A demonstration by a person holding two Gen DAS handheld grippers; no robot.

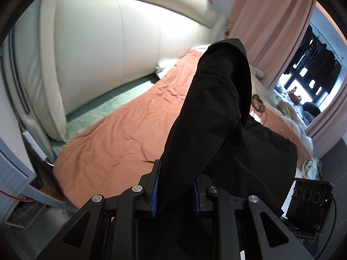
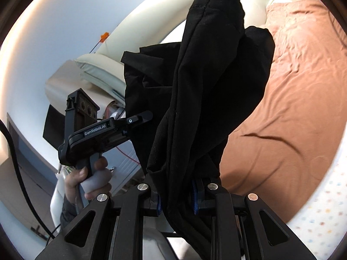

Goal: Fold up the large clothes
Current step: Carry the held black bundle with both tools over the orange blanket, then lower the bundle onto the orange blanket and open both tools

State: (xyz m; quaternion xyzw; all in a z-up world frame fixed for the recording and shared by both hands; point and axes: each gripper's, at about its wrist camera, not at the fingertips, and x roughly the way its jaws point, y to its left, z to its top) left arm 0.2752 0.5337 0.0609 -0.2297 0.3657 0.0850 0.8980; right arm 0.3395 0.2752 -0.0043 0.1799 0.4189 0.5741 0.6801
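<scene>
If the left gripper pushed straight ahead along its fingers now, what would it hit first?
The black garment clamped in the left gripper fills the line ahead. Beyond it, probably the orange bedspread; depth is unclear.

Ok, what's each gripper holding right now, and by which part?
Both hold the same black garment. The left gripper and the right gripper each pinch a bunched fold of fabric; which part of the garment cannot be told.

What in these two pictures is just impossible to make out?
- Left wrist view: the black garment is bunched in the left tongs, so its type and full shape stay hidden.
- Right wrist view: the right tongs hold more bunched cloth, which covers part of the bed.
- Left wrist view: items by the window are too small.
</scene>
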